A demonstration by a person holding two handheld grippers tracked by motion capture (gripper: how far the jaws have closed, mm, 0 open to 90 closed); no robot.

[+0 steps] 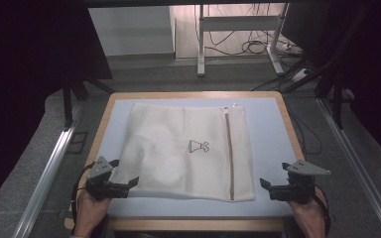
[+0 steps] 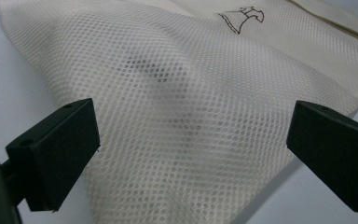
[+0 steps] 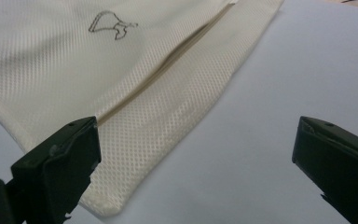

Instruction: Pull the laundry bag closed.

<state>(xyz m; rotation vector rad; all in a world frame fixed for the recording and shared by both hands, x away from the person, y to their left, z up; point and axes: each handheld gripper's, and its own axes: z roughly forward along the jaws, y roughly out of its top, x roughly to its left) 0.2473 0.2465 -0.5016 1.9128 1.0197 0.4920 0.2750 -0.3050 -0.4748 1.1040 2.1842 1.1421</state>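
A white mesh laundry bag (image 1: 178,148) lies flat on the light blue mat (image 1: 268,129), with a small dress drawing (image 1: 198,146) at its middle and a zipper (image 1: 229,153) running along its right side. My left gripper (image 1: 124,173) is at the bag's near left corner, its jaws wide apart. In the left gripper view the mesh (image 2: 191,93) bulges a little between and beyond those jaws, and no pad presses on it. My right gripper (image 1: 275,175) is open just right of the bag's near right corner. In the right gripper view the zipper (image 3: 168,60) and that corner (image 3: 107,205) lie by the left jaw.
The mat covers a wooden table (image 1: 193,224) whose front edge is close to both hands. Metal rails (image 1: 49,173) run along the floor on both sides. A desk frame with loose cables (image 1: 248,44) stands beyond the table's far edge.
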